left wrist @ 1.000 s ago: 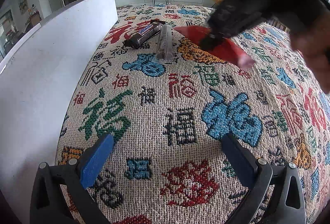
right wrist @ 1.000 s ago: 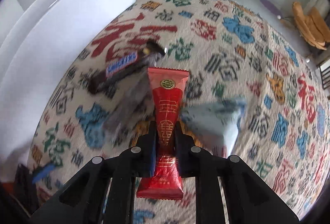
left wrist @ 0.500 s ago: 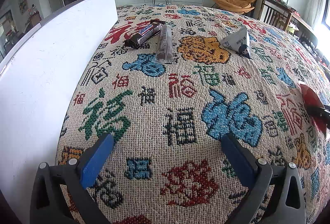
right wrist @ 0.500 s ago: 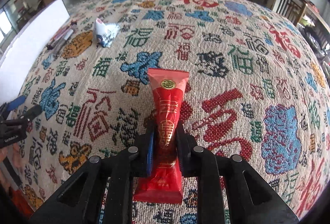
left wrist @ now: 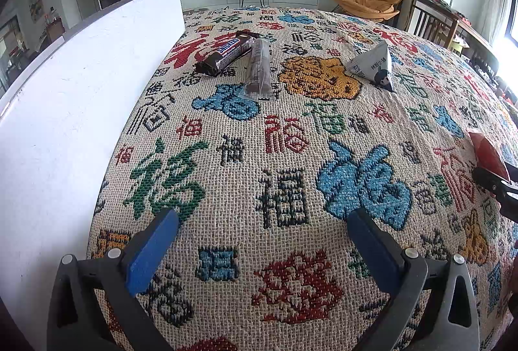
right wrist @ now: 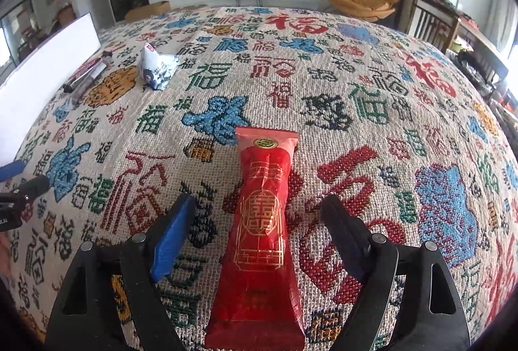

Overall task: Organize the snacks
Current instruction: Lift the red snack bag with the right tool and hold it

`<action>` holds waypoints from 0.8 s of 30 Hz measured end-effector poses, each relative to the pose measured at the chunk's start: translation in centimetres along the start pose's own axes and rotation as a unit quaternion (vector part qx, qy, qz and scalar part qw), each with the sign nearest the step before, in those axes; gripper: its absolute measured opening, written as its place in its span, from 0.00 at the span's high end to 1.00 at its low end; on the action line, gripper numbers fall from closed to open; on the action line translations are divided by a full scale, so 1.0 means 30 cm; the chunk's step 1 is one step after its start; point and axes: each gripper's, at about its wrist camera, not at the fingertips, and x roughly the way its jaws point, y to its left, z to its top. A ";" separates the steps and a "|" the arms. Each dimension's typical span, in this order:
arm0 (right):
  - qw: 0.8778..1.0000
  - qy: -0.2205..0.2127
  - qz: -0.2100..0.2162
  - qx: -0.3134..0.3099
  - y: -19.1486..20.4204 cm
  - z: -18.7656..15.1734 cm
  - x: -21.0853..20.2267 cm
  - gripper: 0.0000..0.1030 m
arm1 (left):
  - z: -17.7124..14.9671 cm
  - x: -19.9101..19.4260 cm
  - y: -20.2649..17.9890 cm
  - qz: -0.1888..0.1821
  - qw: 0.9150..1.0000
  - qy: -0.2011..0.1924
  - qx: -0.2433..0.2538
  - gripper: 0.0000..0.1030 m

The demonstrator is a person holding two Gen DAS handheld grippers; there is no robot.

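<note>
A red snack packet (right wrist: pixel 260 221) lies flat on the patterned tablecloth between the fingers of my right gripper (right wrist: pixel 259 215), which is open around it without touching. Its tip shows at the right edge of the left wrist view (left wrist: pixel 487 153). My left gripper (left wrist: pixel 262 231) is open and empty above the cloth. A Snickers bar (left wrist: pixel 226 55), a clear-wrapped brown bar (left wrist: pixel 259 68) and a white triangular packet (left wrist: pixel 372 64) lie at the far side; the white packet also shows in the right wrist view (right wrist: pixel 157 68).
A tall white board (left wrist: pixel 74 85) stands along the left edge of the table. The patterned tablecloth (left wrist: pixel 285 157) covers the whole table. Chairs (left wrist: pixel 433 24) stand beyond the table's far right side.
My right gripper carried the red packet from near the Snickers bar to the right side, set it on the cloth and opened. The left gripper has not moved.
</note>
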 end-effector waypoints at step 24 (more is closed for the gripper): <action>1.000 0.000 -0.002 0.002 -0.001 -0.004 0.002 0.17 | 0.000 0.000 0.004 -0.008 1.000 0.001 0.005 0.00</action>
